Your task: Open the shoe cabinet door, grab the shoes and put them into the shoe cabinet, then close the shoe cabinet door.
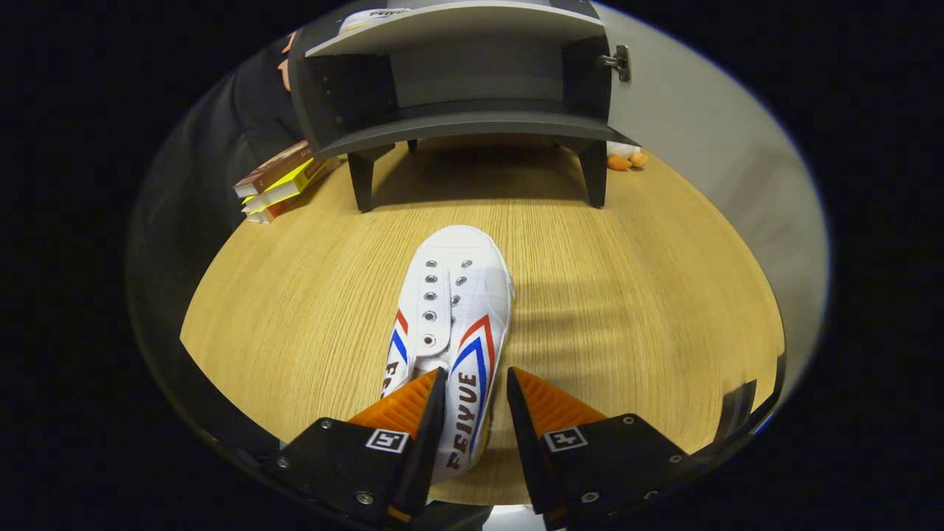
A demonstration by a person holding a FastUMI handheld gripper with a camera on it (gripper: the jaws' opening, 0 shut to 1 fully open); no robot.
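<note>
1. Your shoe [451, 324] is a white canvas sneaker with red and blue chevron stripes and metal eyelets without laces. It lies on the wooden floor [627, 310] at centre frame, toe pointing toward the shoe cabinet [457, 81].
2. Your gripper [476, 383] has its fingers apart. The left finger [413, 405] overlaps the shoe's heel end; the right finger [546, 405] stands beside it with floor showing between. Whether either touches cannot be told.
3. The cabinet stands at upper centre on dark legs, its door [708, 147] swung open to the right.
4. Hidden or unclear: the shoe's heel lies behind the fingers. A small orange object [625, 159] beside the cabinet's right leg is too small to identify. Stacked books [284, 181] lie at the upper left.
</note>
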